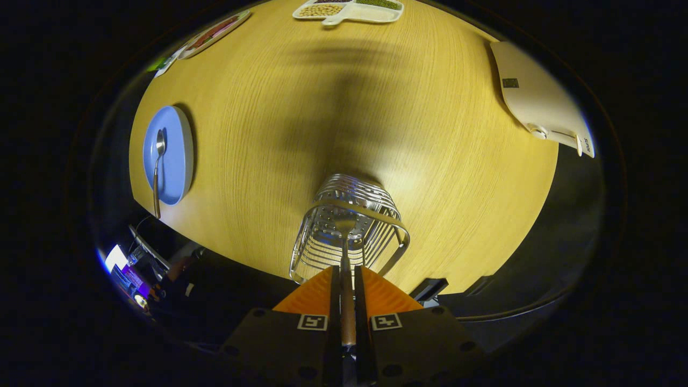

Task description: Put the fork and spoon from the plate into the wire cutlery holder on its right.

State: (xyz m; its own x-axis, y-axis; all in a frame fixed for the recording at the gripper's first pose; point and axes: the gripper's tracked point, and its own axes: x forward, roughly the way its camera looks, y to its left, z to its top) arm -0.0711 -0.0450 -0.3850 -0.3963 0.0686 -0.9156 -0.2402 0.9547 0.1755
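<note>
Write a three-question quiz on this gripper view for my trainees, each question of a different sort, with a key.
1. True or false: the gripper is shut on the handle of a utensil whose head hangs inside the wire cutlery holder.
2. Which utensil lies on the blue plate? A. a knife B. a spoon C. chopsticks
3. Fill in: the holder stands on a ____ table.

Key:
1. True; both fingers press on the handle, and the head is down among the wires.
2. B; the spoon lies along the plate, its handle reaching past the rim.
3. Wooden.
</note>
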